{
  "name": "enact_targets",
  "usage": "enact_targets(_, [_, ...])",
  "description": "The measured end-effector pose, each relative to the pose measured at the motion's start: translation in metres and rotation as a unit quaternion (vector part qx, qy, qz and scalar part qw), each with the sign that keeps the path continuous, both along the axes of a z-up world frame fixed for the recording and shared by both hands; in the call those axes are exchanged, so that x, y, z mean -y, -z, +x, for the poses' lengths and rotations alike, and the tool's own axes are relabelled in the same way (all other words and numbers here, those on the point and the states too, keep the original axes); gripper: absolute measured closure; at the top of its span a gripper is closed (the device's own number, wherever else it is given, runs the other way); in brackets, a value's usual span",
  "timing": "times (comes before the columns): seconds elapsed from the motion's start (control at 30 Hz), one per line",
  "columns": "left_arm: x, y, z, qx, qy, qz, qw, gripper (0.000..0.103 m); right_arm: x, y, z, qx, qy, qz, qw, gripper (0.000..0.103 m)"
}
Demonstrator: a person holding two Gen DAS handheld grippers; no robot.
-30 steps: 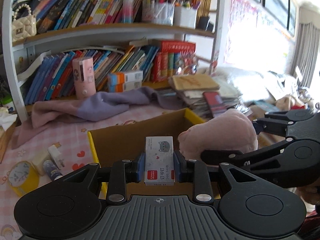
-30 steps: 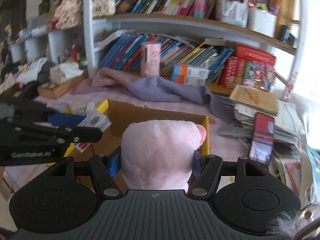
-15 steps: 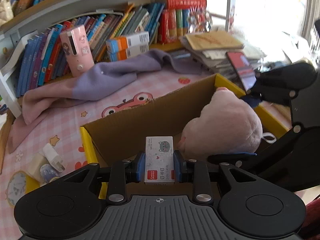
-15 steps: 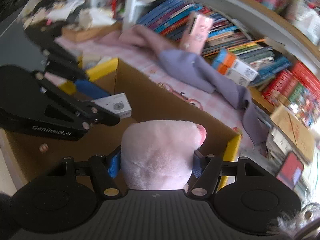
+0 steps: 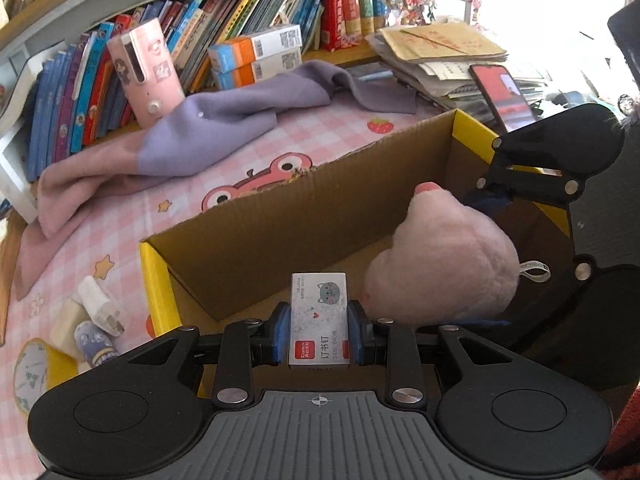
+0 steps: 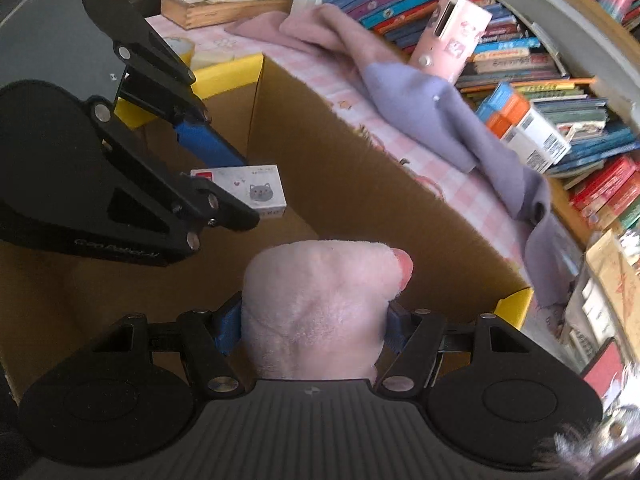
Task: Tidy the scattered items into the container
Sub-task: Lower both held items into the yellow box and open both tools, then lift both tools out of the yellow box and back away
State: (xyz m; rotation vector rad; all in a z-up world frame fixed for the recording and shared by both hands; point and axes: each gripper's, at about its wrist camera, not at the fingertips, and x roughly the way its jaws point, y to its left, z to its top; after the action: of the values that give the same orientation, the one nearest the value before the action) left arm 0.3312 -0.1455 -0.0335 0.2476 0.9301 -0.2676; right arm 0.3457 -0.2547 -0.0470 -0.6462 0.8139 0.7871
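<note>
My left gripper (image 5: 319, 332) is shut on a small white staple box (image 5: 319, 318) with a grey cat print, held over the inside of the open cardboard box (image 5: 304, 216) with yellow flaps. To its right, my right gripper (image 6: 314, 330) is shut on a pink plush toy (image 6: 320, 304), its blue pads pressing both sides. The plush toy (image 5: 444, 264) hangs low inside the same cardboard box (image 6: 360, 200). From the right wrist view the left gripper (image 6: 230, 196) and its staple box (image 6: 248, 190) show at the left, inside the box.
On the pink checked cloth left of the box lie a yellow tape roll (image 5: 32, 372) and small bottles (image 5: 94, 320). A purple and pink cloth (image 5: 224, 120), a pink case (image 5: 146, 72), bookshelves and a paper stack with a phone (image 5: 502, 96) stand behind.
Both grippers have tilted downward and sunk into the cardboard box with their loads. The shelves have slid up out of view and the box interior fills more of both views.
</note>
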Motion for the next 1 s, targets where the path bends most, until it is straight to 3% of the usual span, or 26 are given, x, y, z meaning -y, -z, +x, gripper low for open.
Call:
enact_targets(0.27, [0.005, 0.001, 0.0, 0.001, 0.015, 0.013, 0.9998, 0.065, -0.001, -0.003, -0.002, 0.004, -0.007, 0.008, 1.0, 0.031])
enact_targets(0.43, [0.006, -0.003, -0.006, 0.016, 0.015, 0.016, 0.9996, 0.055, 0.0, -0.007, -0.005, 0.026, -0.001, 0.017, 1.0, 0.02])
enact_targets(0.87, [-0.003, -0.035, -0.045, 0.077, -0.006, -0.021, 0.9968, 0.054, -0.001, -0.037, -0.032, 0.083, 0.012, 0.031, 0.996, 0.02])
enact_targets(1.0, [-0.01, -0.05, -0.066, 0.106, -0.016, -0.035, 0.9936, 0.045, -0.003, -0.051, -0.05, 0.106, 0.024, 0.042, 0.993, 0.019])
